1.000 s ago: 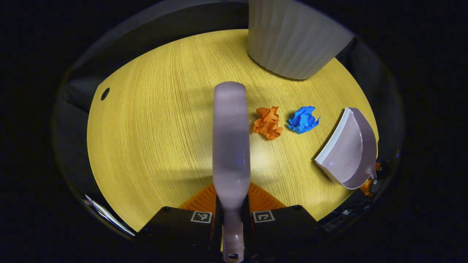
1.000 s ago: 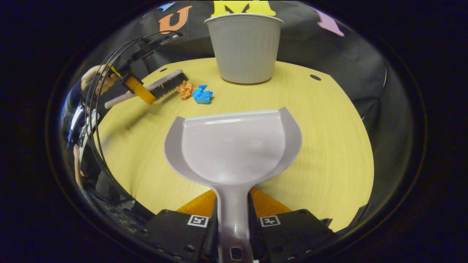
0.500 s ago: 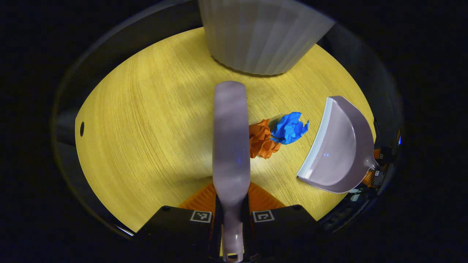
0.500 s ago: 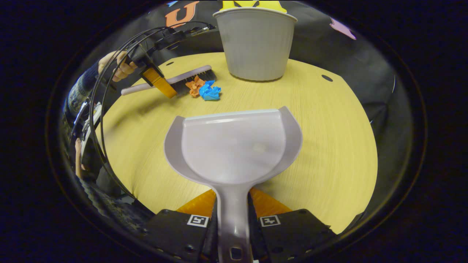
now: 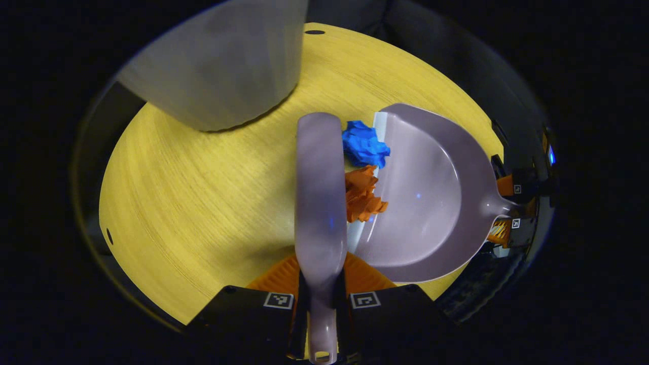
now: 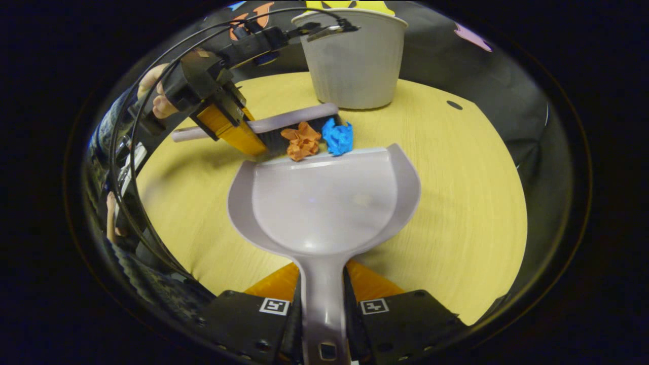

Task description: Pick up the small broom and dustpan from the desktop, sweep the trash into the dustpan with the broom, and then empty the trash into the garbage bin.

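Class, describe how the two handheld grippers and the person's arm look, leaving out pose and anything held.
Each gripper has a black body with two square black-and-white markers. Black cables loop from the left gripper. A dark patterned sleeve covers the arm.

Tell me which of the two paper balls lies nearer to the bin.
The blue paper ball. It lies on the side toward the bin, while the orange paper ball beside it sits farther from it.

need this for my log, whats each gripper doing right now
Left gripper: closed on the broom handle.
Right gripper: closed on the dustpan handle.
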